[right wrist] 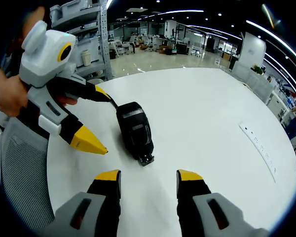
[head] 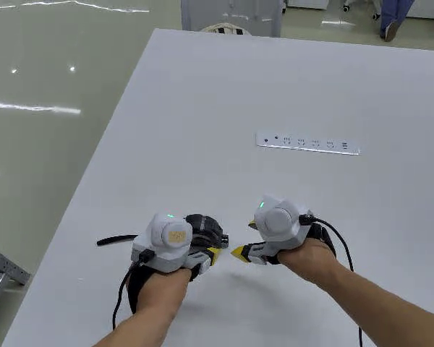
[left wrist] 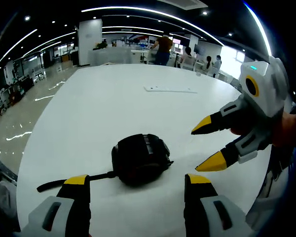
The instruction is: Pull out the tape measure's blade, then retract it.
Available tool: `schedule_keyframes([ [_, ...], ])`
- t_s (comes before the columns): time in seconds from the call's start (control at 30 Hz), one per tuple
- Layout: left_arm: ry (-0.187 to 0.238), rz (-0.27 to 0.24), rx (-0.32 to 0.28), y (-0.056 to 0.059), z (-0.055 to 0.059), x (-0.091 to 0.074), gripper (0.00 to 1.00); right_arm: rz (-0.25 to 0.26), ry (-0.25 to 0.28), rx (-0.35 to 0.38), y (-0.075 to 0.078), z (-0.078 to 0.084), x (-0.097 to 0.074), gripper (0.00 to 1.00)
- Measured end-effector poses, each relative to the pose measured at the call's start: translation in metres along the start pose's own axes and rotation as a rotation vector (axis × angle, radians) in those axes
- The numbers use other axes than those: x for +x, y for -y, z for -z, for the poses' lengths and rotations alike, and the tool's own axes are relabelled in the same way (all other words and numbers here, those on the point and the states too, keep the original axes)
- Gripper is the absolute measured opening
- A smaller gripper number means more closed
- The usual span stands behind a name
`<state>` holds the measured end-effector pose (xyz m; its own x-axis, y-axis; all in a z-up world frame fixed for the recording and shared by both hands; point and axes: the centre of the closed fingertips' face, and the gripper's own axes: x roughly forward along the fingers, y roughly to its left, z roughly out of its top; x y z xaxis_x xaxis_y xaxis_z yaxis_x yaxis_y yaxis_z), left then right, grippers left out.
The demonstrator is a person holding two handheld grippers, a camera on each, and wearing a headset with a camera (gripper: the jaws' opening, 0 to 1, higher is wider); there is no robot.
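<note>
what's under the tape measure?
Just the white table: the tape measure sits flat on it, its black strap trailing out beside. The patch directly beneath the case is covered, so unseen.

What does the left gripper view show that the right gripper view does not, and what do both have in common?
Left gripper view: the right gripper, open, beside the tape measure, and people standing past the table. Right gripper view: the left gripper, open, metal shelves, and the small hook at the tape measure's front end. Both: the tape measure lying free on the white table, and the power strip farther away.
</note>
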<state>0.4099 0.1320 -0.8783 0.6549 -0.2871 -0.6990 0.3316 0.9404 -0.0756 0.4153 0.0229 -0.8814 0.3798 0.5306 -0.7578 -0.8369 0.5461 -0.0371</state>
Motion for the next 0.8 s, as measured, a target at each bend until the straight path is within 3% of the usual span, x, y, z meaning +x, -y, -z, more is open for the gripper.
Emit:
schedule_keyframes([
  [0.4, 0.005, 0.017, 0.015, -0.001, 0.003, -0.013, 0.79, 0.067, 0.047, 0.131, -0.005, 0.003, -0.021, 0.52],
  [0.8, 0.019, 0.029, 0.021, -0.003, 0.001, -0.023, 0.82, 0.106, 0.085, 0.207, -0.013, -0.001, -0.04, 0.56],
])
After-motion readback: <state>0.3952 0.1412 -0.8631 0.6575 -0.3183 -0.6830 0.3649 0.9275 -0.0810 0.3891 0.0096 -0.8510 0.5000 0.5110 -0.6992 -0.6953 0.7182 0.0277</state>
